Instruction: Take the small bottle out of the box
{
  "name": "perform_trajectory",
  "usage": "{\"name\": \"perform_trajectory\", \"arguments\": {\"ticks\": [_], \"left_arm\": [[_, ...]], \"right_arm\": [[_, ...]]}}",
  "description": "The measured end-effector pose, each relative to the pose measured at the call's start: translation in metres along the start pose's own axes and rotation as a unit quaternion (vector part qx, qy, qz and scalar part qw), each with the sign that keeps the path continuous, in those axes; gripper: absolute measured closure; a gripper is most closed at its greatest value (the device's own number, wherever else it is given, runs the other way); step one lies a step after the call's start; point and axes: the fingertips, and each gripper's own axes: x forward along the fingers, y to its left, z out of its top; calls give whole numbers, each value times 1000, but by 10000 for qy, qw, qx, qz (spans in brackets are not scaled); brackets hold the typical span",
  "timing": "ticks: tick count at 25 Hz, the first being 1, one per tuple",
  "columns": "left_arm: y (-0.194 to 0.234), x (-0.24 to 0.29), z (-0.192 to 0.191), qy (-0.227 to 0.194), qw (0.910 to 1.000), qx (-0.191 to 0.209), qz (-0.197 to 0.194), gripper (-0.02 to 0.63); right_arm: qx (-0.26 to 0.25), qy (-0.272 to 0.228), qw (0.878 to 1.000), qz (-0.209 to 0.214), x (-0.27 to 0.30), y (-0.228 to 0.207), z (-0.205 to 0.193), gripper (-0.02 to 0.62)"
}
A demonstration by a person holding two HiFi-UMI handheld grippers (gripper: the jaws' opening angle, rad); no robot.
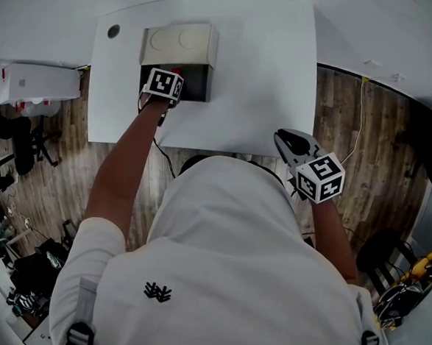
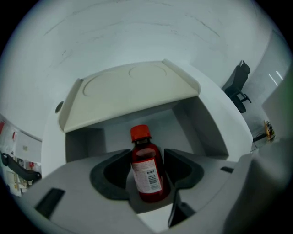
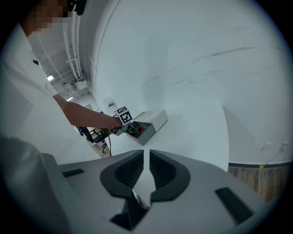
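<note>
Left arm stretched forward, left gripper (image 2: pixel 146 153) fingers clasping the small bottle (image 2: pixel 147 176); right gripper (image 3: pixel 147 156) held back, fingers together, empty.

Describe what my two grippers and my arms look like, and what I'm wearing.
Both the left gripper and right gripper have light grey bodies with dark scooped pads. Each carries a white cube with black square markers. The person wears a white short-sleeved shirt with a small black emblem.
</note>
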Motion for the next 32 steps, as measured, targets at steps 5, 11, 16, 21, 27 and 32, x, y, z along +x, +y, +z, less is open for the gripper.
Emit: {"name": "perform_trajectory", "arguments": {"ticks": [5,11,16,21,27,32], "left_arm": [[-1,-7,2,-166,9998,-74,-4,380],[-7,-25,9,-619,9978,-210,-60,388],[-14,-46,16,-1173,9927,-229,-142,393],[-13,-77,20,-1735,9843,-321,-60,394],[-13,-120,14,-2382,9703,-404,-88,396],[-23,-156,8,-2825,9579,-460,-230,396]], "right_arm": [[25,51,9999,112,6,-9,0,555],[-52,202,9992,341,18,-12,0,557],[-135,342,9972,649,33,-3,-1,558],[-307,449,9945,890,50,11,1,559],[-551,522,9919,1020,62,38,4,561],[-724,602,9896,1090,67,54,6,561]]}}
